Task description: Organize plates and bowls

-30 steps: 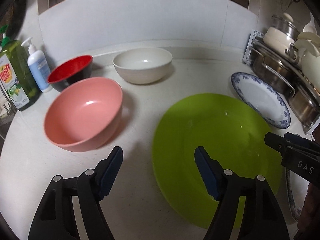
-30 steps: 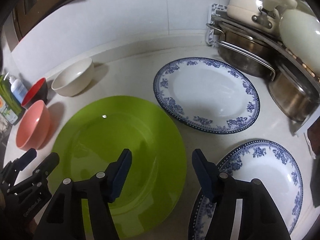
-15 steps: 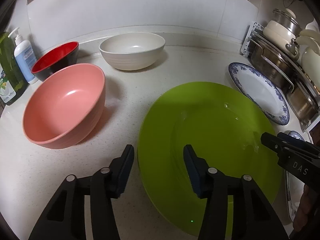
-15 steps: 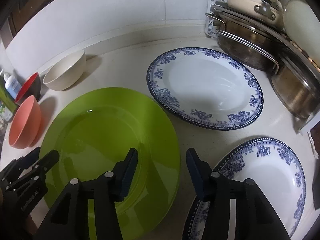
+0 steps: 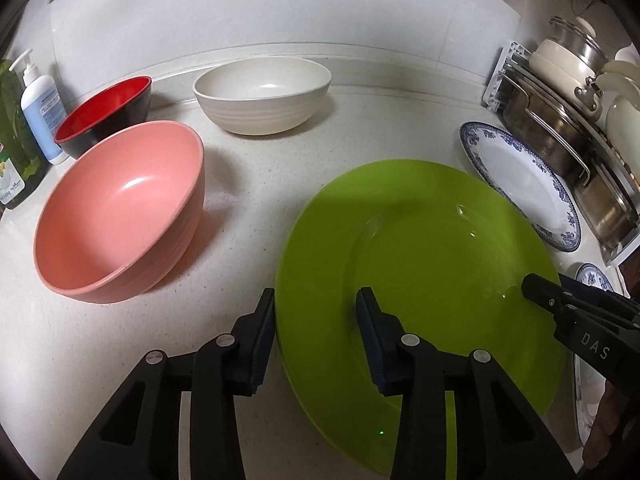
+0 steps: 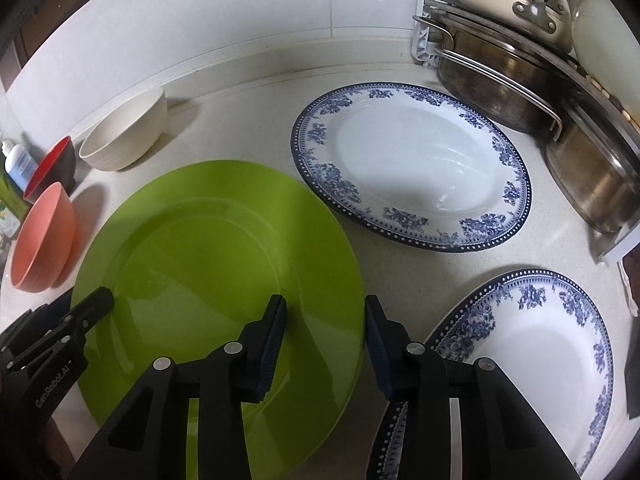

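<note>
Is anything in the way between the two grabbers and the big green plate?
No. The left hand-held gripper straddles the green plate's left rim, and the right hand-held gripper straddles its right rim. Both are open, with nothing between them and the plate.

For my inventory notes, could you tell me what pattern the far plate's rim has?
Blue floral band with a dotted edge on the white plate; clearest in the right wrist view.

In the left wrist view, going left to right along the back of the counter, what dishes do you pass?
Red and black bowl → cream bowl → blue-patterned white plate.
</note>
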A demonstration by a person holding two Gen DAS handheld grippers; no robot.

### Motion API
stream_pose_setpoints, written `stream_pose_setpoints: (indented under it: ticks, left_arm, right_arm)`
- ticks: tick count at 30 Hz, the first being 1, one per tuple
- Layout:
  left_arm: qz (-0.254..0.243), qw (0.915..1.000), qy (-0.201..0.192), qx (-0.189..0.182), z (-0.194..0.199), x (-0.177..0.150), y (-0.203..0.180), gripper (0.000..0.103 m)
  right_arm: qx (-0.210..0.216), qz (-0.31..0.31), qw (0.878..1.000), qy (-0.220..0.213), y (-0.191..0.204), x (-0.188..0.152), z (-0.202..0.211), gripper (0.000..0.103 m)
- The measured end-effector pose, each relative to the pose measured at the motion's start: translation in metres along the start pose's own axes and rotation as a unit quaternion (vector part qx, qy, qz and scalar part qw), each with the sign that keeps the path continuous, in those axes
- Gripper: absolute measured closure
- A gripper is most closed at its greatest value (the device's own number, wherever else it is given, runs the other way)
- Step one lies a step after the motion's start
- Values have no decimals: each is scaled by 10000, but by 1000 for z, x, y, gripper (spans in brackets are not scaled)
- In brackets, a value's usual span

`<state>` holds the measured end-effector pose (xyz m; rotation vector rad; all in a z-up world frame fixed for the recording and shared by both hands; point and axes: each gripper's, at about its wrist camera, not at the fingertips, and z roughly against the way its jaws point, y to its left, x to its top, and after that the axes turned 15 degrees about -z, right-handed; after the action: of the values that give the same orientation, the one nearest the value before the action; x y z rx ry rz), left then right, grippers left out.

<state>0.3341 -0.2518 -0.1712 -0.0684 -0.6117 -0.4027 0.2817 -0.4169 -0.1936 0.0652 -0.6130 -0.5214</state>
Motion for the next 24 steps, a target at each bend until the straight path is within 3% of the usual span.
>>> stream_pose_setpoints:
  ticks: [10, 24]
  left_arm:
    - [66, 10000, -21, -57, 12, -7, 2, 64]
    - [199, 9986, -488, 45, 74, -16, 23, 64]
  right_arm:
    - [-75, 22, 9999, -65, 2, -7, 16, 64]
    - [29, -23, 9992, -396, 26, -21, 76, 64]
